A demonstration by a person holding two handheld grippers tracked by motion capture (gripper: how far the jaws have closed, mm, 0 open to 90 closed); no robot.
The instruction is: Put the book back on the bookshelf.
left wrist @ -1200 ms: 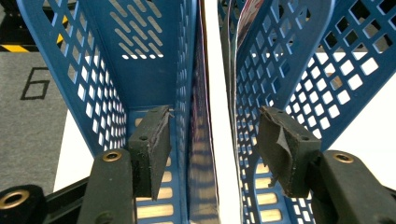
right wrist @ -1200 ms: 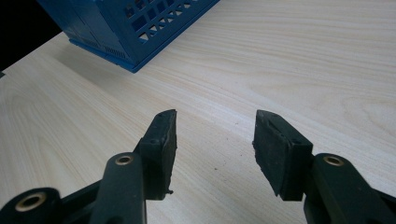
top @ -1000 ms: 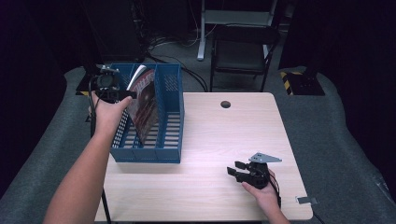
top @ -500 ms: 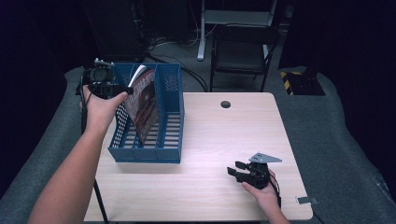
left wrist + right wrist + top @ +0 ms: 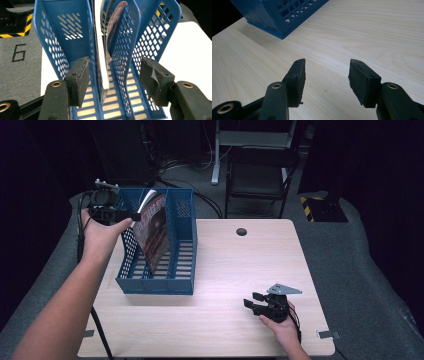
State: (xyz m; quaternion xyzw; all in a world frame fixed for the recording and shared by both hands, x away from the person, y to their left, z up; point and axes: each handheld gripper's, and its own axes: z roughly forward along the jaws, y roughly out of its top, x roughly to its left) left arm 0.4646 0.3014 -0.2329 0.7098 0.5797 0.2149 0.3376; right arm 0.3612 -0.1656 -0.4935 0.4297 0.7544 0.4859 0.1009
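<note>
1. Here the left tongs [image 5: 136, 215] stand apart at the upper left of the frame, gripping nothing.
2. The magazine [image 5: 152, 232] leans in the blue file rack [image 5: 155, 285], just right of those tongs, its long axis tilted upright.
3. The right tongs [image 5: 250, 301] rest spread wide on the desk [image 5: 240, 265] at lower right, well away, so the left hand is nearer.

A pale wood-grain table [image 5: 225, 270] carries a blue slotted file rack [image 5: 180, 250] on its left part. Well right of the rack, the table top has a round dark cable hole [image 5: 241, 231].
</note>
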